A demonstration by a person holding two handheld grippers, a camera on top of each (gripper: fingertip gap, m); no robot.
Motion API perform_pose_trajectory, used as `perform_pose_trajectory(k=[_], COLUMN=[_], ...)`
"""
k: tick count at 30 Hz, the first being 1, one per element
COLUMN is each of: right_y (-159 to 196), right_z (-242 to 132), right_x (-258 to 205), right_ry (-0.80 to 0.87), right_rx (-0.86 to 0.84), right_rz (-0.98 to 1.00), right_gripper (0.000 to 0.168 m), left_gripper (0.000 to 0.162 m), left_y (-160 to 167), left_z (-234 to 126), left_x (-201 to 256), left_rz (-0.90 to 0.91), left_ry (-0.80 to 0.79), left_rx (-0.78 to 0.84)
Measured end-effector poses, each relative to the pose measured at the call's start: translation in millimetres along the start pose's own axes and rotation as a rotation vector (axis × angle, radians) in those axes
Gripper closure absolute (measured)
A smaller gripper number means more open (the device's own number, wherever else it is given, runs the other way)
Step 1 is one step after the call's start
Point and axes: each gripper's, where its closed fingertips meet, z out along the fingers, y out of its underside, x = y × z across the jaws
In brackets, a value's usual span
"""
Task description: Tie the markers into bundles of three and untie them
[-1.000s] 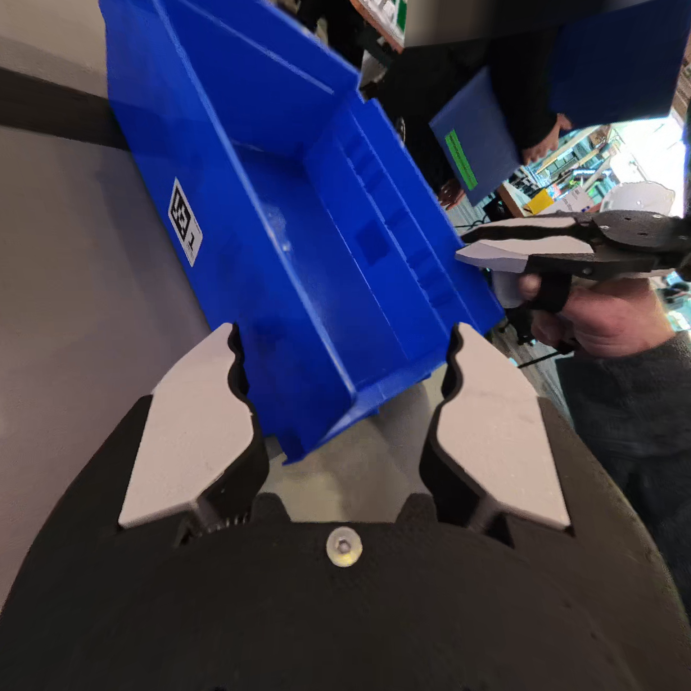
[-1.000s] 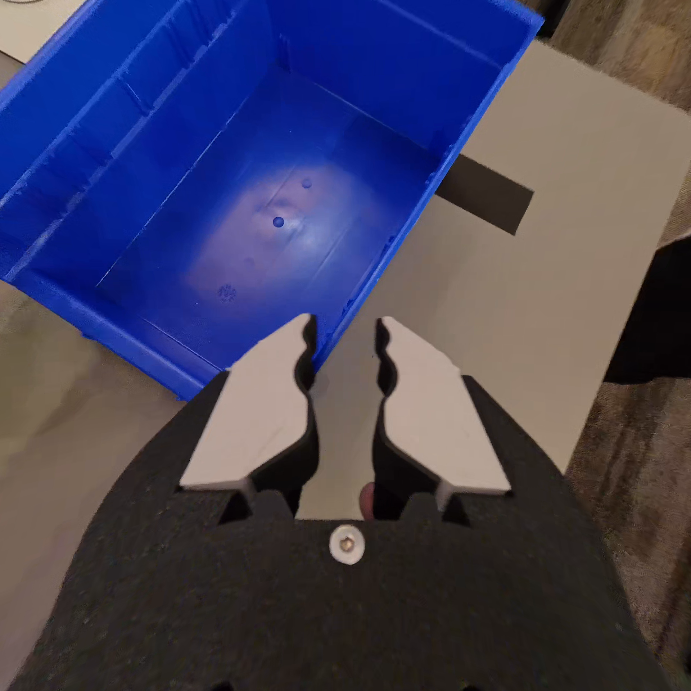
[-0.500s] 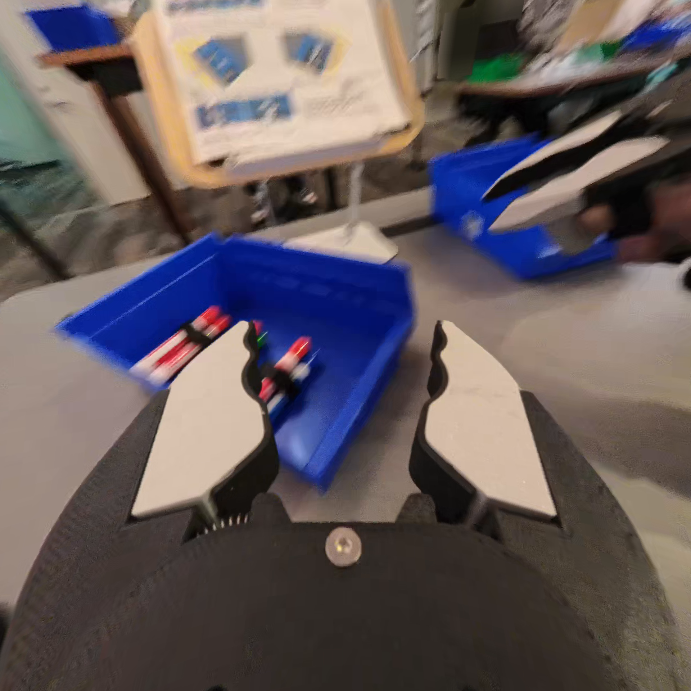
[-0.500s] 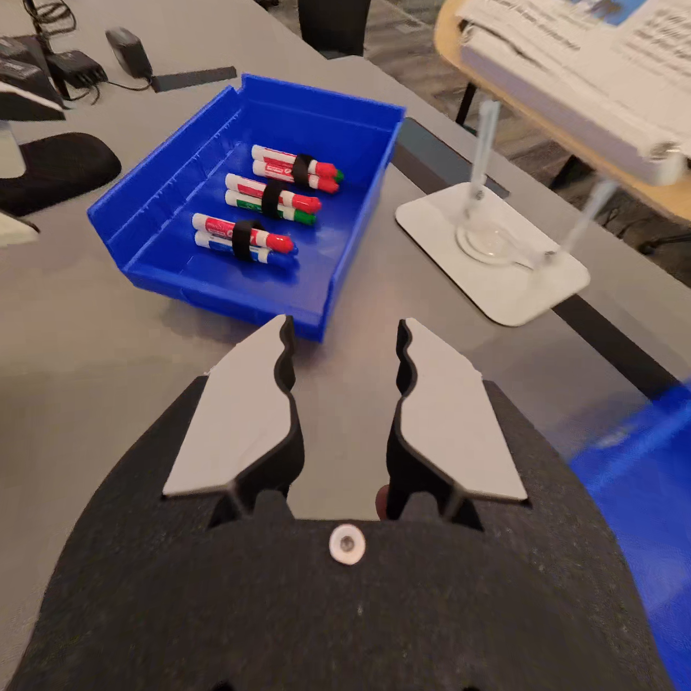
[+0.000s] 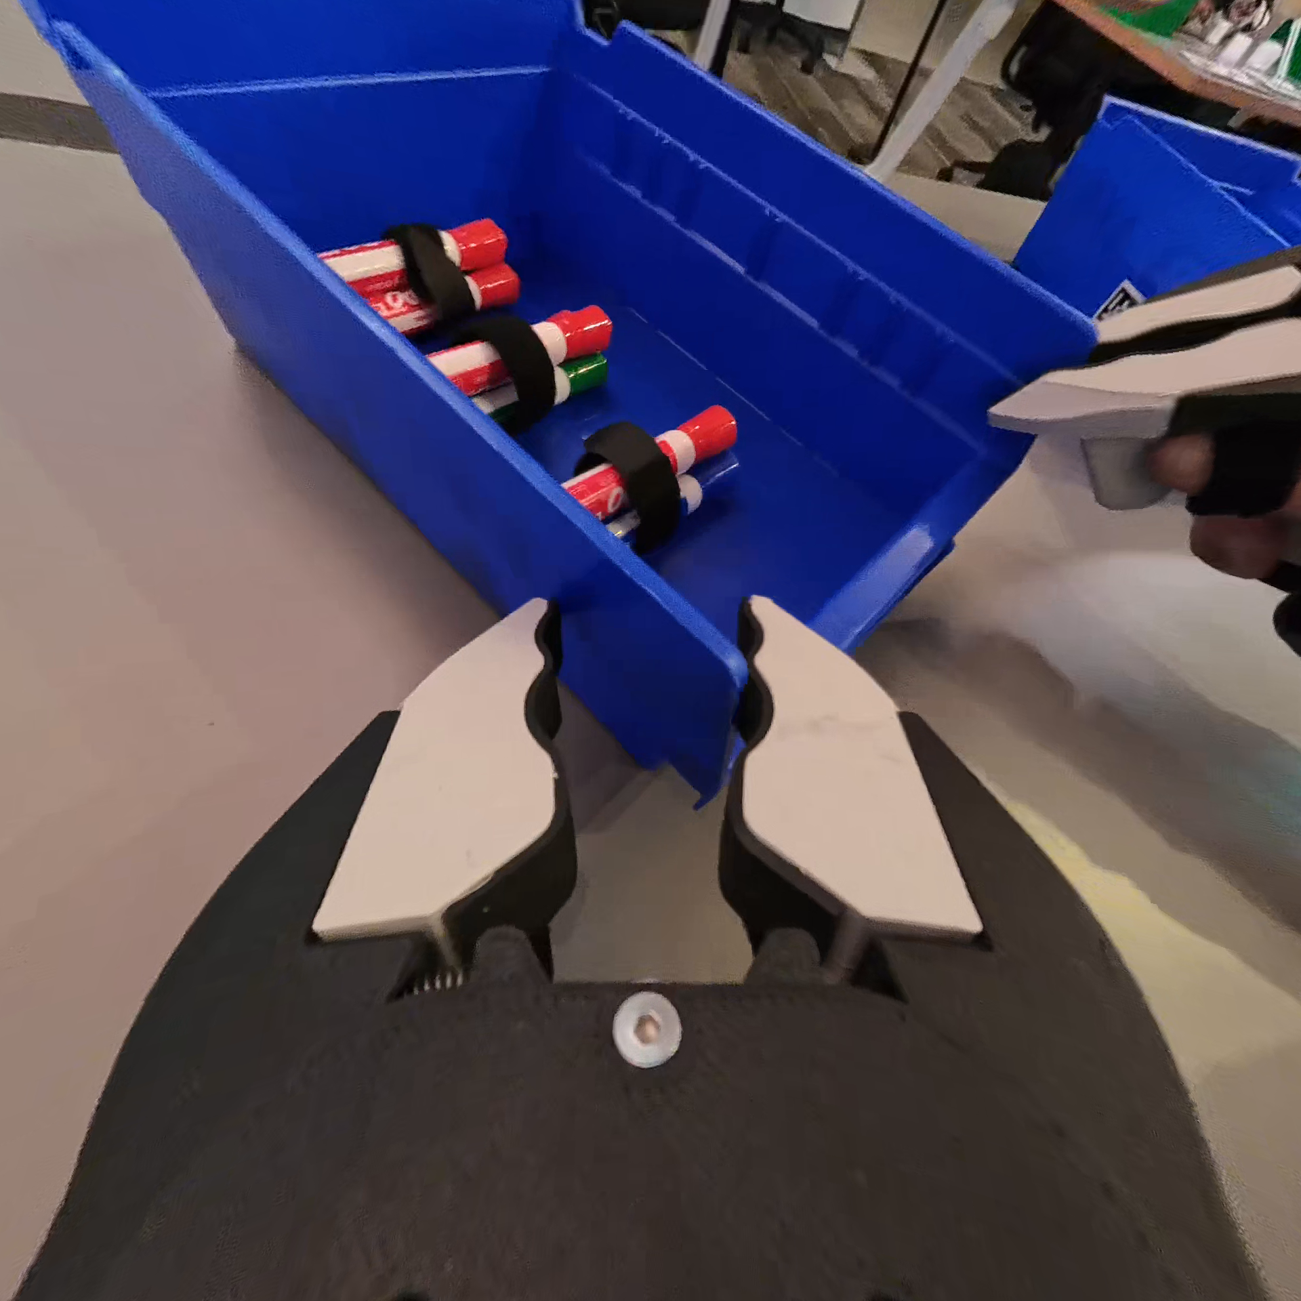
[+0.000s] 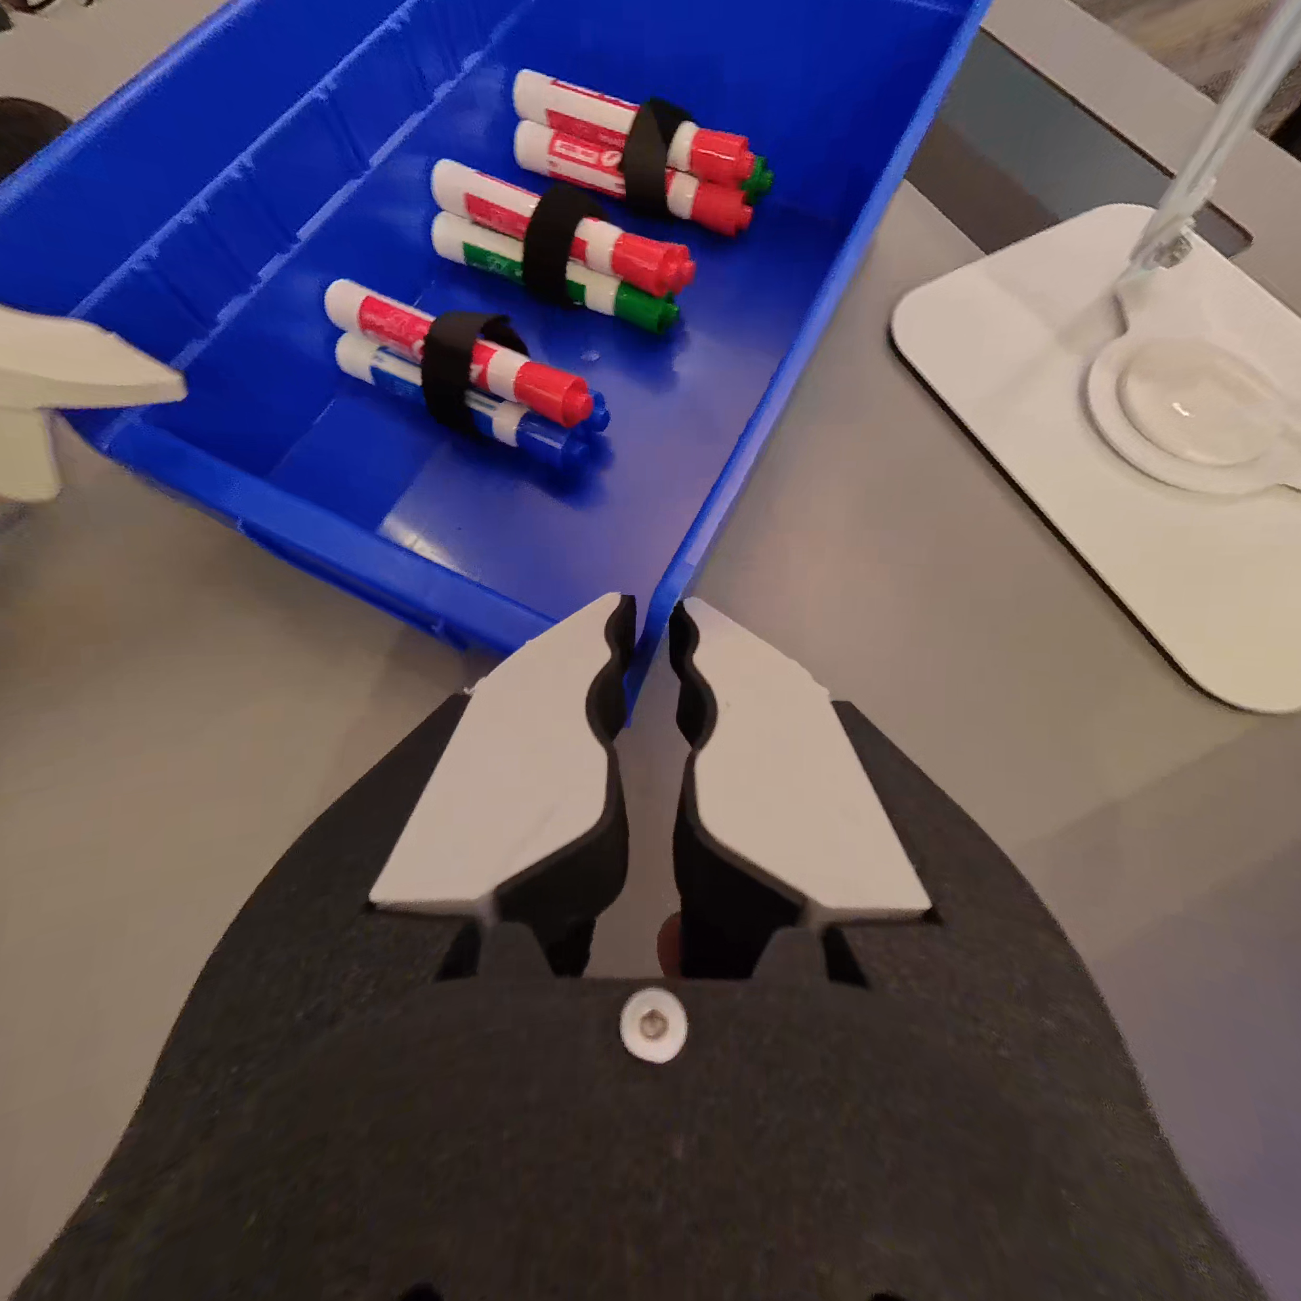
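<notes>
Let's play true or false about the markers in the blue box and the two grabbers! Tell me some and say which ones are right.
1. Three marker bundles lie in the blue bin. True.
2. Each bundle has a black strap around it. True; see the nearest bundle.
3. The left gripper is holding a bundle. False: its jaws are open and empty, at the bin's corner.
4. All marker caps are red. False: the middle bundle has a green cap, and the nearest has blue.
5. The right gripper is nearly closed. True.

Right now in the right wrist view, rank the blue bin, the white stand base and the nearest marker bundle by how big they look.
1. Blue bin
2. White stand base
3. Nearest marker bundle
The gaps are plain.
</notes>
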Motion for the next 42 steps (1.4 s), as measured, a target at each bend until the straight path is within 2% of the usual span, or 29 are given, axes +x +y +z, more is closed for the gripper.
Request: perform_pose_trajectory(k=[6,13,16,22,28,30,31,32,36,38,40,42], right_y=[-23.1,-60.8,-76.9,-101.9,-114.0,-116.1,-116.7,-116.9,-96.6,-78.2,-61.2,-44.7], right_z=[30.3,79.6,99.8,130.9,146.0,147.2,144.5,139.1,106.5,88.6,71.2,58.7], right_x=[-44.0,-90.4,-100.0,-93.9,-81.6,-79.2,-78.9,-79.4,-77.5,-77.5,-77.8,-77.0], right_ry=[-0.029,-0.075,-0.085,-0.064,-0.063,-0.072,-0.078,-0.096,-0.121,-0.135,-0.146,-0.148], right_rx=[0.008,0.051,0.063,0.102,0.116,0.118,0.13,0.15,0.166,0.157,0.163,0.161], right_rz=[-0.037,-0.041,-0.028,0.015,0.034,0.032,0.04,0.051,0.015,-0.012,-0.043,-0.072], right_gripper=[0.155,0.149,0.148,0.148,0.147,0.147,0.144,0.131,0.129,0.127,0.128,0.129], left_gripper=[0.136,0.152,0.154,0.158,0.158,0.156,0.146,0.123,0.099,0.101,0.101,0.103], left_y=[-12.5,-37.0,-49.8,-70.9,-82.9,-85.7,-85.2,-84.5,-92.4,-100.8,-106.3,-109.3], left_z=[-5.3,0.7,12.0,35.2,51.2,55.2,55.7,54.5,28.1,12.4,7.2,13.3], left_x=[-71.9,-165.1,-198.7,-237.3,-253.3,-255.2,-255.4,-257.2,-253.6,-240.9,-219.8,-188.4], left_rz=[-0.041,-0.056,-0.036,-0.056,-0.023,-0.042,-0.059,-0.074,0.036,0.171,0.397,0.636], left_ry=[-0.084,-0.135,-0.141,-0.127,-0.125,-0.097,-0.087,-0.09,-0.122,-0.135,-0.143,-0.085], left_rx=[-0.054,-0.14,-0.122,-0.118,-0.115,-0.1,-0.097,-0.092,0.003,0.028,-0.016,-0.081])
